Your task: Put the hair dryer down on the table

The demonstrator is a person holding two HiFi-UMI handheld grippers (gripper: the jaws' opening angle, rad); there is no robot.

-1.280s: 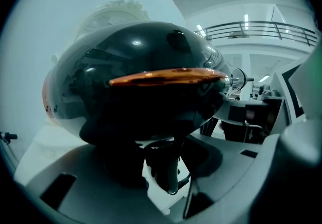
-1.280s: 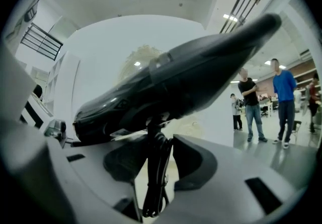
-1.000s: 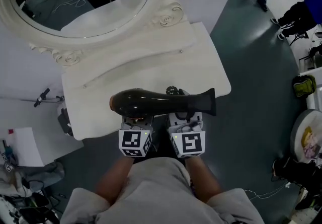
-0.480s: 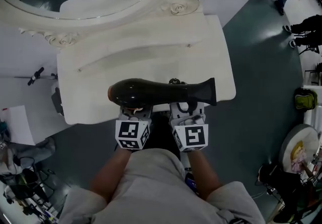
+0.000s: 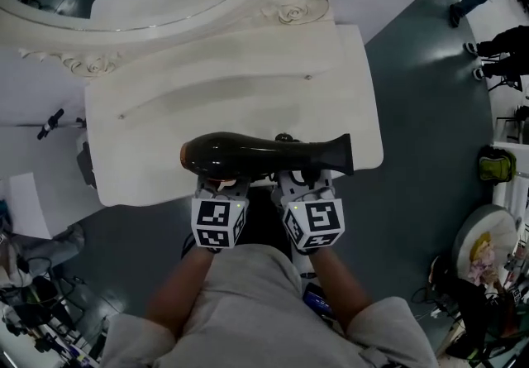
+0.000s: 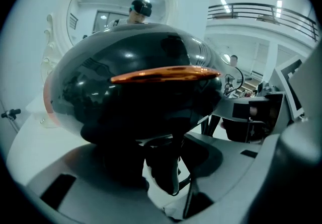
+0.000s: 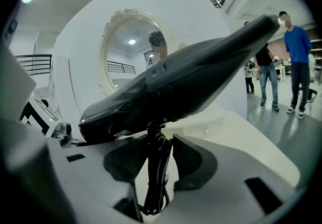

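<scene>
A glossy black hair dryer point(image 5: 256, 153) lies crosswise, its fat end to the left and its flared end to the right. It hangs over the front strip of the white dressing table point(image 5: 231, 102). My left gripper point(image 5: 221, 184) is shut on it under the fat end, and the bulging body point(image 6: 136, 92) fills the left gripper view. My right gripper point(image 5: 304, 180) is shut on it under the slimmer half point(image 7: 191, 87). The black cord bundle point(image 7: 157, 177) hangs down between the right jaws. Whether the dryer touches the tabletop is hidden.
An oval mirror in an ornate white frame point(image 5: 289, 7) stands at the table's back. Dark grey floor surrounds the table. People point(image 5: 504, 44) stand at the far right. A round stand point(image 5: 483, 246) sits at the lower right, and clutter point(image 5: 33, 308) lies at the lower left.
Both grippers keep hold of the dryer in the same pose. The head view has shifted, so the table sits a little higher and further left in the picture.
</scene>
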